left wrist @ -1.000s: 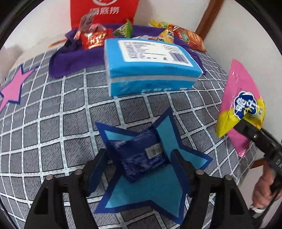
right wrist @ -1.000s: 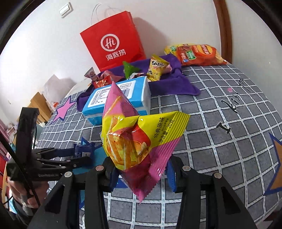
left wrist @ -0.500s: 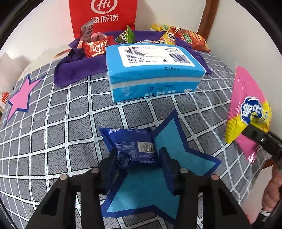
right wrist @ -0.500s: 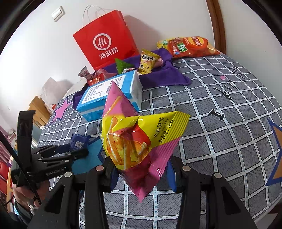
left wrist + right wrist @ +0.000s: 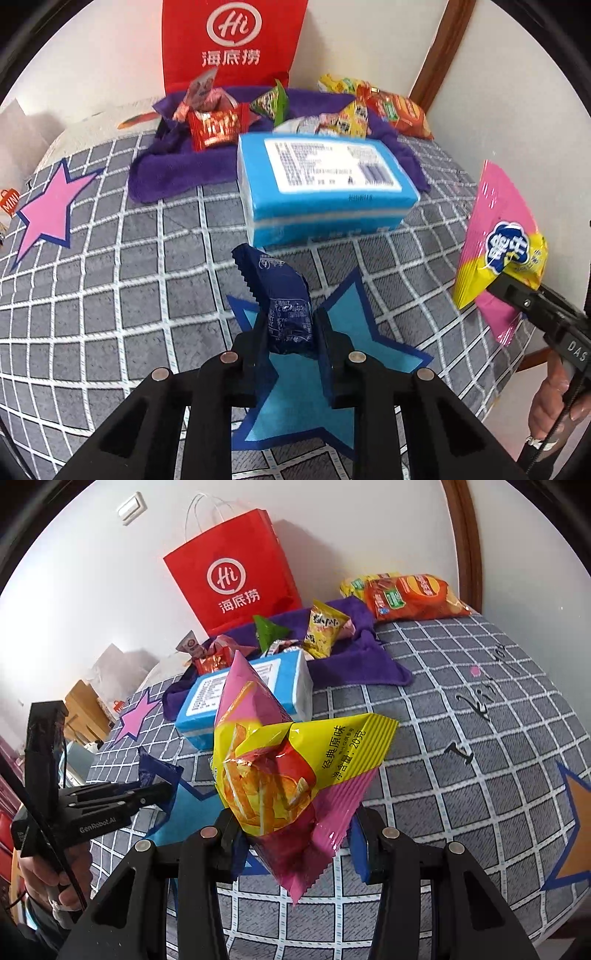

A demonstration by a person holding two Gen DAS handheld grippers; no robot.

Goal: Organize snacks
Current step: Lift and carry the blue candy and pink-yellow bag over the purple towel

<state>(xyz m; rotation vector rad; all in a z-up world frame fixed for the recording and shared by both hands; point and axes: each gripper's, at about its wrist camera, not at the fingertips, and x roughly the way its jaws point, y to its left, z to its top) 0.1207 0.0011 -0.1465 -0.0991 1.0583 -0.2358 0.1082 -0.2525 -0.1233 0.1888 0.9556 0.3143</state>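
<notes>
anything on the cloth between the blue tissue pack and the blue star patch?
Nothing rests there. In the left wrist view, only bare checked cloth separates the tissue pack from the blue star patch; the dark blue snack packet hangs above it.

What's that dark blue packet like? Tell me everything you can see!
The dark blue packet is a small, shiny, crinkly wrapper with a zigzag top edge and a white label with tiny print. The left tongs are pinched on its lower end, so it stands tilted, lifted above the light blue star on the grey checked cloth. Nothing else touches it.
</notes>
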